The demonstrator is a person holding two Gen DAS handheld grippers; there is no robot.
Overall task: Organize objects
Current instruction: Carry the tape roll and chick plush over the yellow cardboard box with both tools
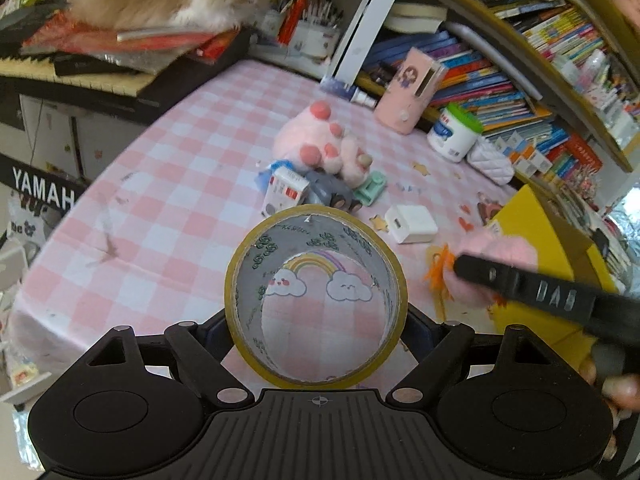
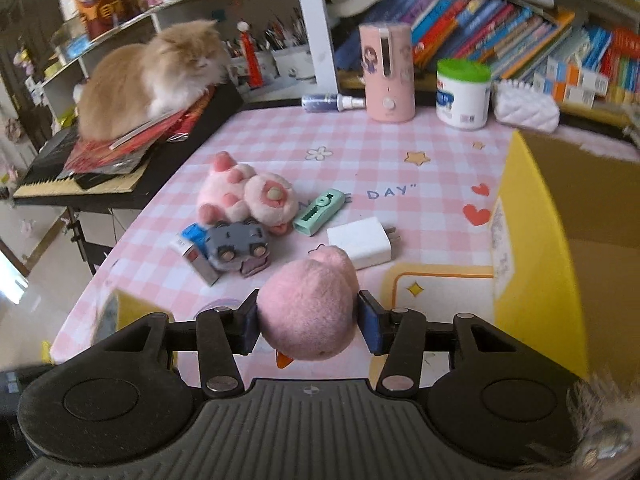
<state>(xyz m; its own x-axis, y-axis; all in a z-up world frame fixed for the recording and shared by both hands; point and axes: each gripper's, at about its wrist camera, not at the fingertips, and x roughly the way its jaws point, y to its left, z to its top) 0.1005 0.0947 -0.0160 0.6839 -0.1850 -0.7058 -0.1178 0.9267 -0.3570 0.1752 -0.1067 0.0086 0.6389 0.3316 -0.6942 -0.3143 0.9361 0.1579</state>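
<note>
My left gripper [image 1: 316, 332] is shut on a yellow tape roll [image 1: 240, 304] and holds it upright above the pink checked table [image 1: 160, 200]. My right gripper [image 2: 307, 320] is shut on a pink plush toy [image 2: 308, 312] with orange feet, held beside the yellow cardboard box [image 2: 532, 240]. In the left wrist view the pink toy [image 1: 500, 256] and the right gripper's finger [image 1: 520, 288] show in front of the box [image 1: 532, 216]. On the table lie a pink paw plush [image 2: 248, 192], a grey toy car [image 2: 236, 244], a green clip [image 2: 318, 212], a white charger [image 2: 360, 242] and a small carton [image 2: 192, 256].
A cat [image 2: 152, 76] lies on papers on a keyboard [image 2: 80, 176] at the left. A pink humidifier [image 2: 386, 72], a white jar [image 2: 462, 94], a spray bottle [image 2: 332, 102] and a white pouch [image 2: 524, 106] stand at the back before shelves of books [image 2: 500, 20].
</note>
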